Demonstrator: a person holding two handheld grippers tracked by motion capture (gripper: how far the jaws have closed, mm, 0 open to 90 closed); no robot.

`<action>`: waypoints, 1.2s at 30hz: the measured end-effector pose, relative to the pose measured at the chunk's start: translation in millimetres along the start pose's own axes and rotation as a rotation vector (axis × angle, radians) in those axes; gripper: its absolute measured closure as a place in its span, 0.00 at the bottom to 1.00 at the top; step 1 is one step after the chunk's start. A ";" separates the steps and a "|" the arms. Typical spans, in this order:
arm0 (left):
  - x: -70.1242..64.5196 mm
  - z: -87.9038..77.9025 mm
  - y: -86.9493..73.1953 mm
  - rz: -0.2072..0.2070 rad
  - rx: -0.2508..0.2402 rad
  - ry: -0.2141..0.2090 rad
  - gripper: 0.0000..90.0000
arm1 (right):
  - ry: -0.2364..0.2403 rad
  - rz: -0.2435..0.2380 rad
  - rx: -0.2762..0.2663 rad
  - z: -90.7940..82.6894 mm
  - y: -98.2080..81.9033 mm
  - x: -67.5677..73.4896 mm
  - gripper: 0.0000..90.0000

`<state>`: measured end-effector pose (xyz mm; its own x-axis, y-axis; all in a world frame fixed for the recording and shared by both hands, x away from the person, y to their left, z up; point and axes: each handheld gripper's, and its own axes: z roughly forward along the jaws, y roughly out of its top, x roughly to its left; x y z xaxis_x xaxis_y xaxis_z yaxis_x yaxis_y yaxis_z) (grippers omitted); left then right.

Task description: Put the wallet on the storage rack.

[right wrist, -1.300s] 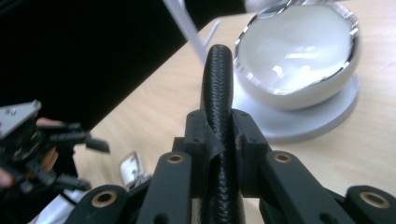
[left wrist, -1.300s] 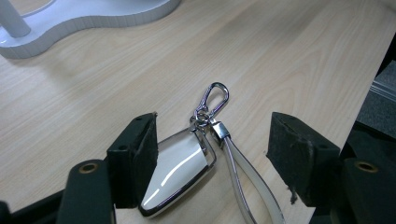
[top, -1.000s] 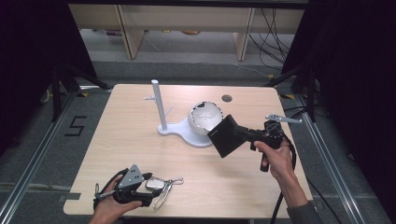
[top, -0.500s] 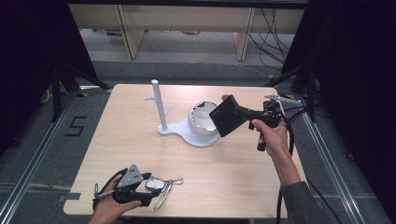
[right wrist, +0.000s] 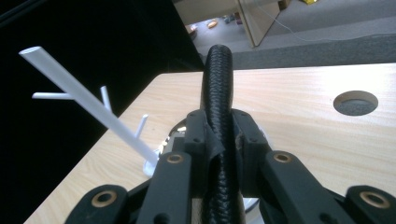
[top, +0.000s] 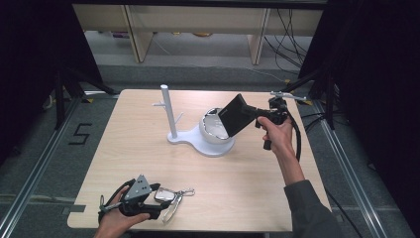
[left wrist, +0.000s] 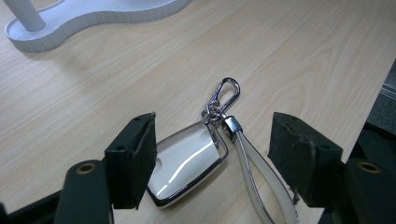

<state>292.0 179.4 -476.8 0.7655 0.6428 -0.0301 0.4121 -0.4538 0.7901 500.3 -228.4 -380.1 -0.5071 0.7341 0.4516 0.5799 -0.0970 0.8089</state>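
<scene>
A silver key fob with a pale strap and a carabiner clip lies near the table's front edge. My left gripper rests there open, one jaw on either side of the fob and strap. My right gripper is shut on a flat black wallet with a woven texture. It holds the wallet tilted in the air over the right side of the white stand's shiny bowl.
The white stand has an upright post with short pegs, mid-table. A round hole is cut in the tabletop behind it. Black frame legs and cables run past the table's right edge.
My right gripper has carried the black wallet away from the person and slightly up, from in front of the bowl to over its right side. The left gripper has stayed put.
</scene>
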 end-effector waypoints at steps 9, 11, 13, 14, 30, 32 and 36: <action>-1.6 2.6 -1.3 0.009 0.007 -0.014 0.35 | -0.040 0.061 0.023 26.5 1.0 -6.2 0.87; -0.7 2.5 -1.3 0.019 0.015 -0.003 0.35 | -0.040 0.066 0.033 32.5 0.4 -6.7 0.87; -0.7 2.8 -1.7 0.020 0.013 -0.004 0.35 | -0.037 0.055 0.037 39.3 -1.8 -7.9 0.87; -0.7 2.8 -1.6 0.019 0.014 -0.004 0.35 | -0.032 0.058 0.042 42.5 -3.2 -6.5 0.87; -0.7 6.2 -4.3 0.017 0.026 -0.013 0.35 | -0.060 0.002 0.130 76.4 -24.0 -6.9 0.85; -0.1 5.5 -4.1 0.016 0.025 -0.011 0.35 | -0.056 0.001 0.143 76.1 -23.6 -6.4 0.81; -0.7 6.3 -5.0 0.002 0.024 -0.015 0.35 | -0.093 -0.034 0.130 70.1 -20.6 -3.9 0.69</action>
<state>292.6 177.3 -484.6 0.7732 0.6330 -0.0378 0.4224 -0.4697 0.7752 535.0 -182.1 -424.9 -0.4702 0.7949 0.3834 0.6443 0.0124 0.7646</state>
